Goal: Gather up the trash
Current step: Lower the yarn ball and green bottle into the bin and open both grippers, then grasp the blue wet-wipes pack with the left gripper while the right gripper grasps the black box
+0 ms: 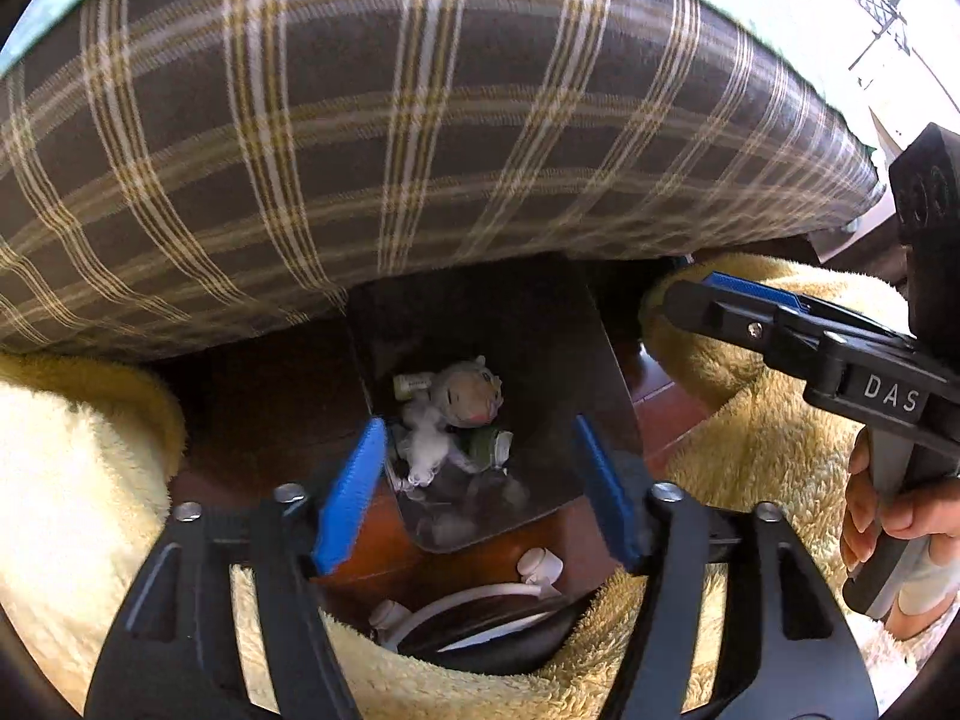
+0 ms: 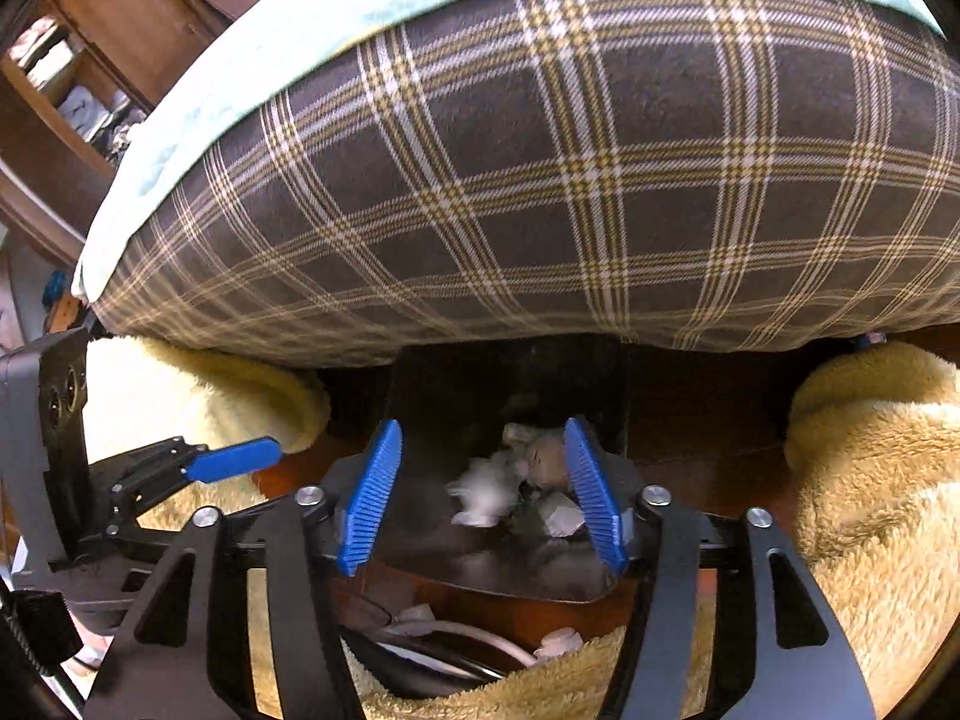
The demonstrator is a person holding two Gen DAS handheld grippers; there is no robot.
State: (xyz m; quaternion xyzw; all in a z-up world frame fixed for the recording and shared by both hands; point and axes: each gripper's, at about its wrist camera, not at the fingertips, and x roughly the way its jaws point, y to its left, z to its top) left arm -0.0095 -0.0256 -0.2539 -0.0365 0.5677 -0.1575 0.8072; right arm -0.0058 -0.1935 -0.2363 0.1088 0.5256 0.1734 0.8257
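Left gripper (image 1: 477, 489) hangs with its blue fingers (image 1: 351, 495) spread apart, gripping nothing, above a dark bin (image 1: 540, 468) holding crumpled trash (image 1: 456, 420). Right gripper (image 2: 483, 495) likewise stands parted and empty over the bin below the plaid bedding (image 2: 570, 180).

The dustpan's (image 1: 606, 396) far end disappears under the plaid cushion (image 1: 360, 138). The trash pile (image 2: 516, 486) is motion-blurred in the right wrist view, so pieces can't really be told apart. The white cable (image 1: 480, 594) is half buried in the yellow fleece blanket (image 1: 768, 432), and the frame edge cuts off the hand (image 1: 900, 522).
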